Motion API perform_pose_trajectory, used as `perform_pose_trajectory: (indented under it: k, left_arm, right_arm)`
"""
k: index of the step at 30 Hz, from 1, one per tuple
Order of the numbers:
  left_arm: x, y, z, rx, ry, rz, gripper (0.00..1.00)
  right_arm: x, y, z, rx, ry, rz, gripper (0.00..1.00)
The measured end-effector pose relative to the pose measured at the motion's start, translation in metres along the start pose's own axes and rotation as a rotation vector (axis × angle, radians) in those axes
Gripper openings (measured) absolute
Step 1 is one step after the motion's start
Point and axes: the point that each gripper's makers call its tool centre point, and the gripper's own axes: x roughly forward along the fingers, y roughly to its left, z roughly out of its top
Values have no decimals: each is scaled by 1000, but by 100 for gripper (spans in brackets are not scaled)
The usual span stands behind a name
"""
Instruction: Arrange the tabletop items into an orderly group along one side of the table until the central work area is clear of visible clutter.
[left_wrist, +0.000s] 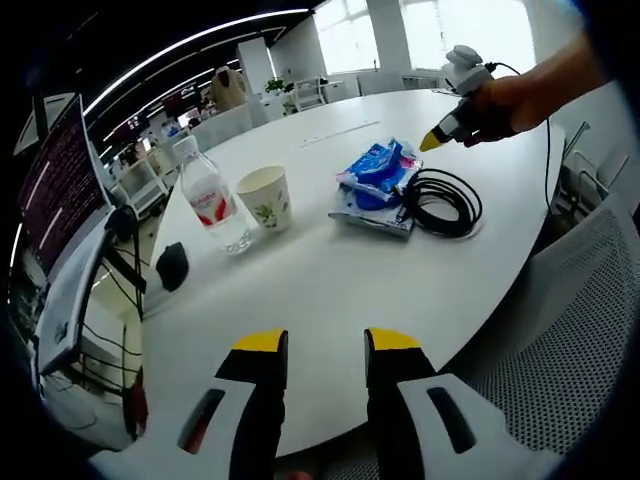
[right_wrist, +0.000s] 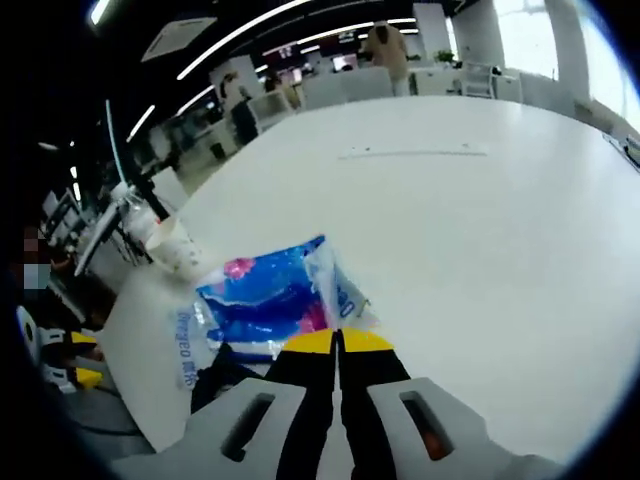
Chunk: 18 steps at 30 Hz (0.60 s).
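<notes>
Left tool (left_wrist: 325, 343) hovering over the near edge of the round white tabletop (left_wrist: 330, 270), jaws standing apart, gripping nothing. Right tool (right_wrist: 339, 341) hanging just above the blue-and-white plastic packet (right_wrist: 270, 300), jaws pressed together, nothing between them. Packet lying beside the coiled black cable (left_wrist: 440, 200); clear plastic water bottle (left_wrist: 212, 200) and white paper cup (left_wrist: 265, 198) standing side by side nearby.

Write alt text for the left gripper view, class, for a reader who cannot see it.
An open left gripper with yellow-tipped jaws hovers over a round white table holding a clear plastic water bottle, a white paper cup, a blue plastic packet and a coiled black cable. Beyond the packet, a hand holds the right gripper.
</notes>
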Motion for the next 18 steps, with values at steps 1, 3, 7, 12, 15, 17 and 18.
perform_pose_trajectory:
  k: [1,3,7,12,15,17,18]
  left_arm:
    - [0,0,0,0,0,-1,29]
    - [0,-1,0,1,-1,-3,29]
    - [0,-1,1,4,-2,-6,29]
    - [0,-2,1,4,-2,-8,29]
    - [0,-1,0,3,0,-7,29]
    - [0,-1,0,3,-1,-7,29]
    - [0,-1,0,3,0,-7,29]
  right_arm:
    - [0,0,-1,1,0,3,0]
    - [-1,-2,-2,-10,3,1,0]
    - [-1,-3,0,-3,-3,4,3]
    - [5,1,1,-18,10,13,12]
    - [13,7,3,-36,26,30,16]
    - [18,10,3,-50,38,40,18]
    - [21,11,3,-62,49,40,19]
